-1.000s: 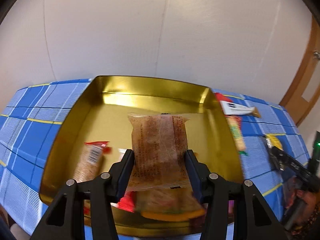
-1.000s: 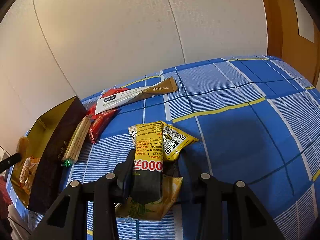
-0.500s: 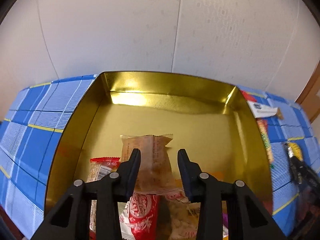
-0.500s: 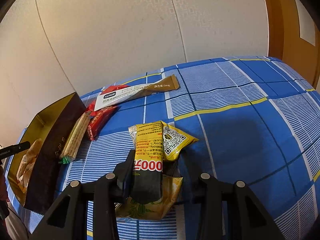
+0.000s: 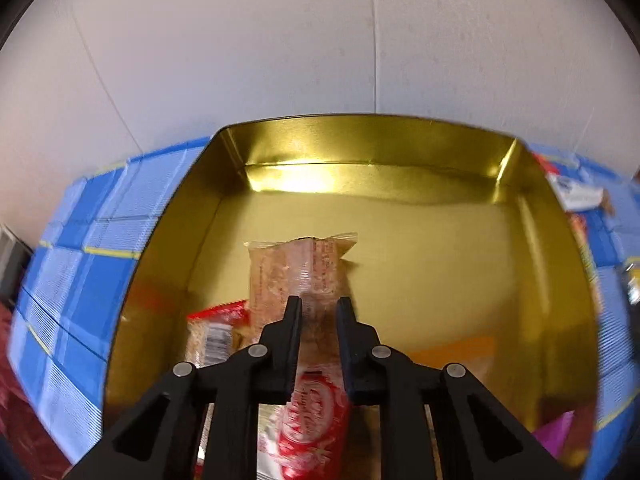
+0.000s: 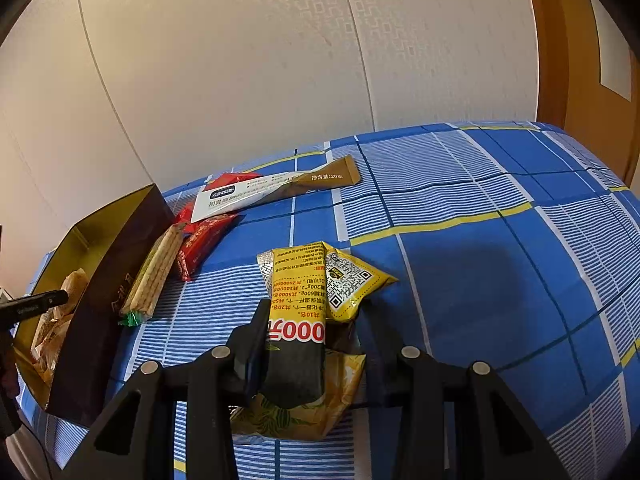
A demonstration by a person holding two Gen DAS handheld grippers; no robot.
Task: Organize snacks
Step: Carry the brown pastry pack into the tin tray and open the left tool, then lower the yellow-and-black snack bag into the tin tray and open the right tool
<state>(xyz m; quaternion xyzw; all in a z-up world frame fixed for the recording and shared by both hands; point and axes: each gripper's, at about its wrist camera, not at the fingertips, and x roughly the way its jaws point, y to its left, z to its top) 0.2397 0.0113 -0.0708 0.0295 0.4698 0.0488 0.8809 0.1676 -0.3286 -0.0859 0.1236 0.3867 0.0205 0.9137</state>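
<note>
A gold-lined rectangular metal tin (image 5: 372,152) sits on a bed spread with a blue, white and yellow checked cloth (image 6: 480,264), close to the pale wall behind it; it serves as the landmark here. Above the tin's near half, the left gripper (image 5: 318,306) points steeply down, its black jaws closing with only a narrow gap between them and no packet clamped; a clear-wrapped pinkish-brown snack bar (image 5: 296,268) lies on the tin floor just beyond the fingertips. Nearer the tin's front wall lie a red-and-white wrapped packet (image 5: 312,416) and a red-ended clear packet with a barcode (image 5: 212,336), while the far half of the tin floor is bare. Outside the tin's right wall, touching or just beside it, lie a long pale wafer stick pack (image 6: 154,270), a red foil packet (image 6: 200,242) and a white-and-brown flat sachet (image 6: 276,190). Farther right of the tin, the right gripper (image 6: 316,320) is clamped on a yellow-and-black snack pouch (image 6: 298,320), with a second yellow pouch bearing a QR code (image 6: 352,280) against it. Beyond that, the cloth stretches open toward a wooden door frame (image 6: 560,40).
</note>
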